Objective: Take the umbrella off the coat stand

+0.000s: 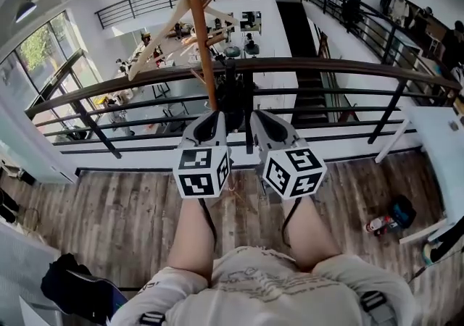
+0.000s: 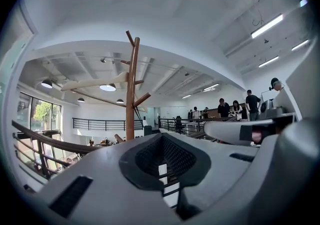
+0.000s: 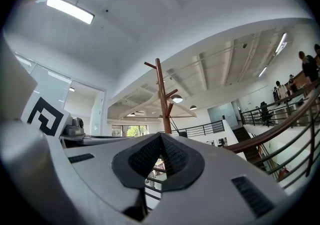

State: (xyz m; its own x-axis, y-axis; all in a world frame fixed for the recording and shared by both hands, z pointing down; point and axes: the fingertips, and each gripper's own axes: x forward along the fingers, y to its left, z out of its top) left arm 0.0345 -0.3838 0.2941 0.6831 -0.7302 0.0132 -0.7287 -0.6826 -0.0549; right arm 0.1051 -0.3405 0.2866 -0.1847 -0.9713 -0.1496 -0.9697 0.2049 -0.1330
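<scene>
The coat stand [image 1: 201,35] runs off the top edge; its foot (behind the left gripper [image 1: 212,125]) is hidden.

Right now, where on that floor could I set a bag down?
Bare wood floor lies left of the person's legs, between the railing and the dark bag. A second patch lies right of the legs, short of the small items by the white table. It's crowded at the coat stand.

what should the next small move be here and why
Probably open the right claw: both it and the left claw are shut and empty, held side by side before the coat stand, and what looks like the umbrella hangs dark by its pole, ungripped.
</scene>
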